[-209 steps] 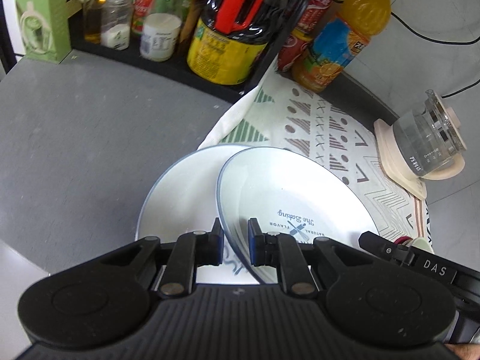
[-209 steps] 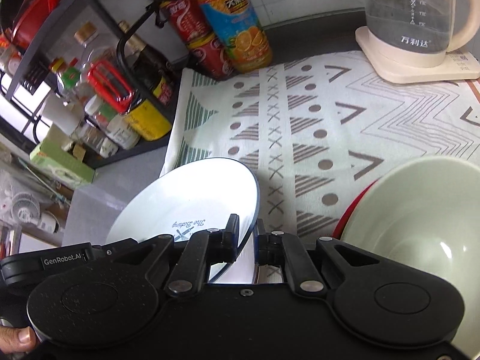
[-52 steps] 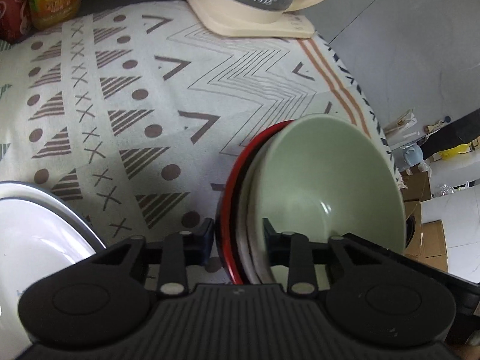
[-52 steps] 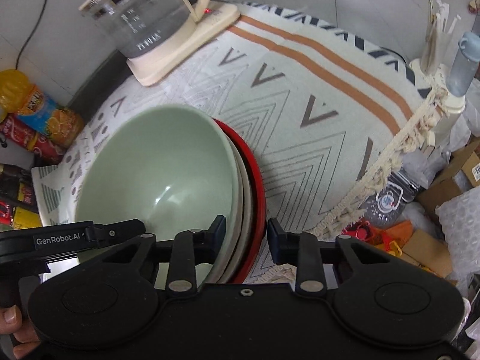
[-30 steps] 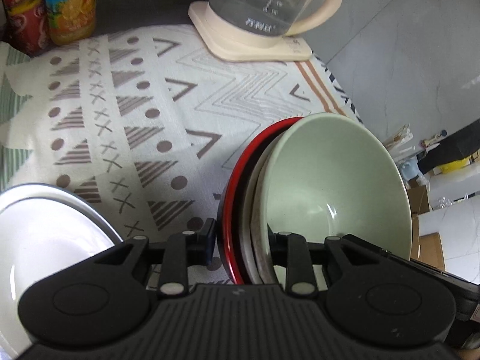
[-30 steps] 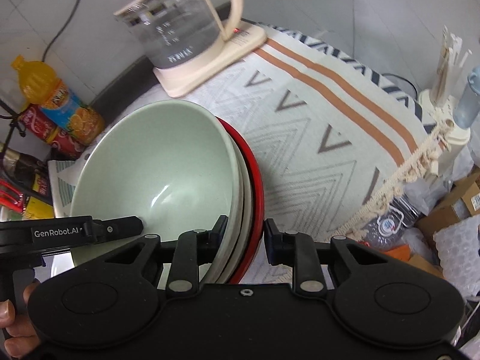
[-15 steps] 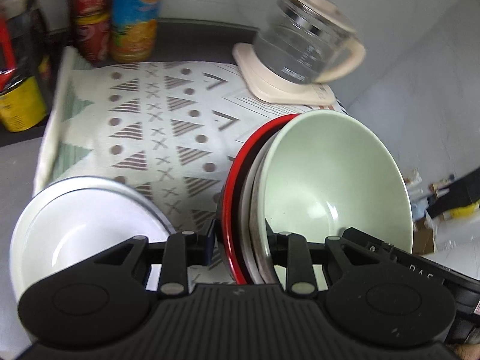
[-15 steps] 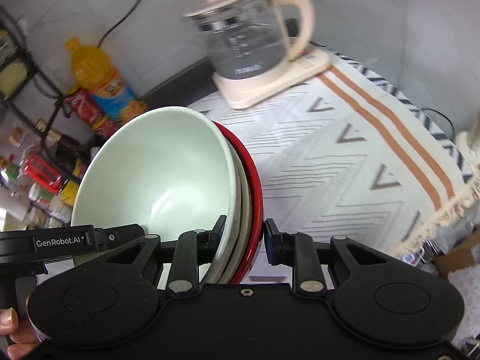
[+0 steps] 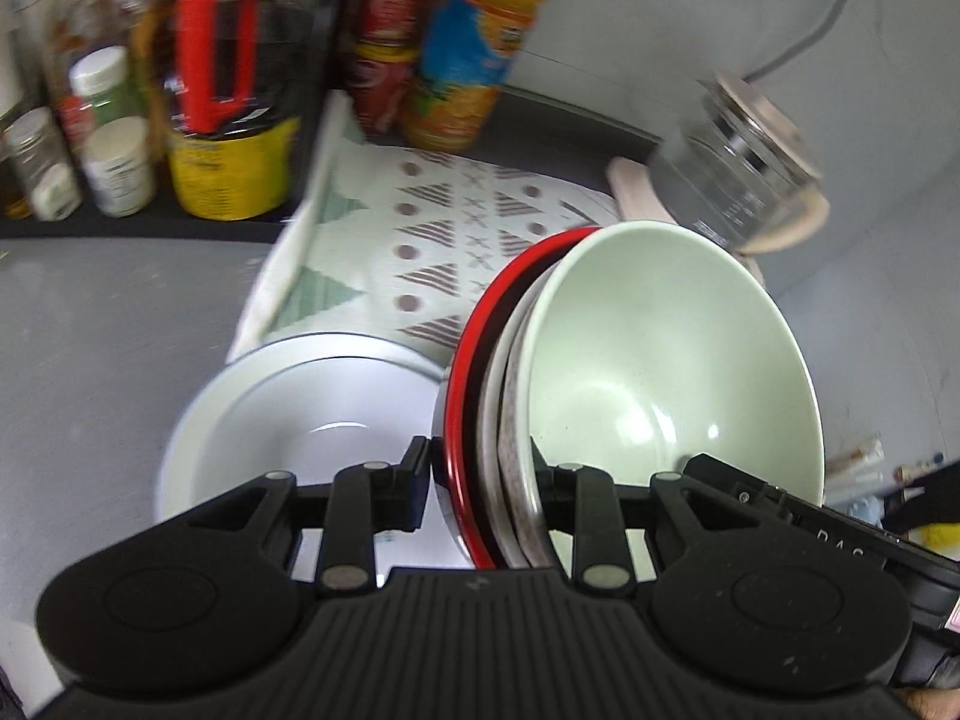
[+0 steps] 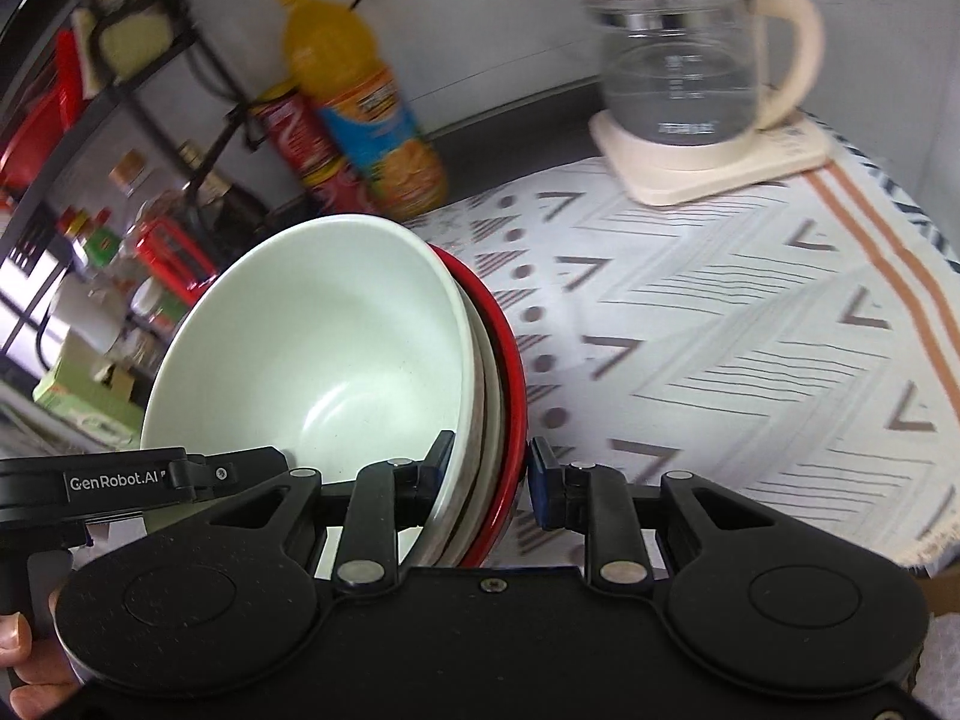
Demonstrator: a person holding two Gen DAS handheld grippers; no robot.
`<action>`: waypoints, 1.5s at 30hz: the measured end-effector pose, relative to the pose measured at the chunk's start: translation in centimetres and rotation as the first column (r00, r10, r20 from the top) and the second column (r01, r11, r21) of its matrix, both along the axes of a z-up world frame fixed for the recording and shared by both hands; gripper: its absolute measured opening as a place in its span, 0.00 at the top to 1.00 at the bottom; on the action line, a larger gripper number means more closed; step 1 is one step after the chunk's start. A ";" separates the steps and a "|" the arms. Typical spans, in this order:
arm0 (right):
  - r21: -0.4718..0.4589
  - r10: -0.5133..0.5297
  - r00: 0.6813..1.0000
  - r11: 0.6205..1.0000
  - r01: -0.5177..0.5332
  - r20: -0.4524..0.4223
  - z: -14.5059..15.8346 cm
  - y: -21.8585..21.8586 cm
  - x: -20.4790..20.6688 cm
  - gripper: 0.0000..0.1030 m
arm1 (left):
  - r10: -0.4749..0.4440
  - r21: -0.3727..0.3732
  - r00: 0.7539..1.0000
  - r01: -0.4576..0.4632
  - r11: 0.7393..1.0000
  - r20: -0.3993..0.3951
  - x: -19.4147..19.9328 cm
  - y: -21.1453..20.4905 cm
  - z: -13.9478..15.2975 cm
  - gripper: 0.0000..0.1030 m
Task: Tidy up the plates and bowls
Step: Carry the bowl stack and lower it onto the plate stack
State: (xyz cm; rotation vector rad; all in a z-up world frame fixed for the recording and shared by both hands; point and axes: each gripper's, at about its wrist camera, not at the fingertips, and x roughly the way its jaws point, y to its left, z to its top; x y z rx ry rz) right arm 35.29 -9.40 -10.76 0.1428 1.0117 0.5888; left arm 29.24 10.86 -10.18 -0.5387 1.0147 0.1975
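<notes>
A nested stack of bowls hangs in the air between both grippers: a pale green bowl (image 9: 666, 360) inside a speckled white one, inside a red bowl (image 9: 480, 336). My left gripper (image 9: 483, 474) is shut on the stack's left rim. On the opposite rim my right gripper (image 10: 489, 468) is shut on the same stack, with the green bowl (image 10: 318, 348) to its left. Below and left of the stack, the white plates (image 9: 288, 414) lie stacked at the cloth's edge on the grey counter.
A patterned cloth (image 10: 720, 324) covers the counter. A glass kettle (image 10: 684, 72) on a cream base stands at the back right. An orange juice bottle (image 10: 360, 102) and red cans stand at the back, and a rack of jars and sauce bottles (image 9: 150, 108) at the left.
Both grippers have carried the bowl stack leftward, from above the cloth toward the white plates. The plates and the bottle rack have come further into view.
</notes>
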 end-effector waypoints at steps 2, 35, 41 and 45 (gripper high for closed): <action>-0.002 0.028 1.000 1.000 -0.028 0.000 0.1 1.0 0.0 0.76 | 0.027 0.000 1.000 -0.027 1.000 -0.002 -0.6 0.9 -0.1 0.74; -0.083 0.217 0.973 0.971 -0.224 -0.078 -2.7 8.4 -0.9 0.76 | 0.184 -0.024 0.974 -0.189 0.982 -0.130 -4.9 6.2 -4.5 0.73; -0.092 0.235 0.969 0.966 -0.241 -0.071 -2.6 8.7 -0.8 0.76 | 0.187 -0.034 0.972 -0.193 0.981 -0.145 -4.8 6.3 -4.8 0.73; -0.087 0.240 0.968 0.965 -0.246 -0.072 -2.5 8.8 -0.8 0.73 | 0.177 -0.052 0.972 -0.187 0.981 -0.154 -4.7 6.7 -5.1 0.72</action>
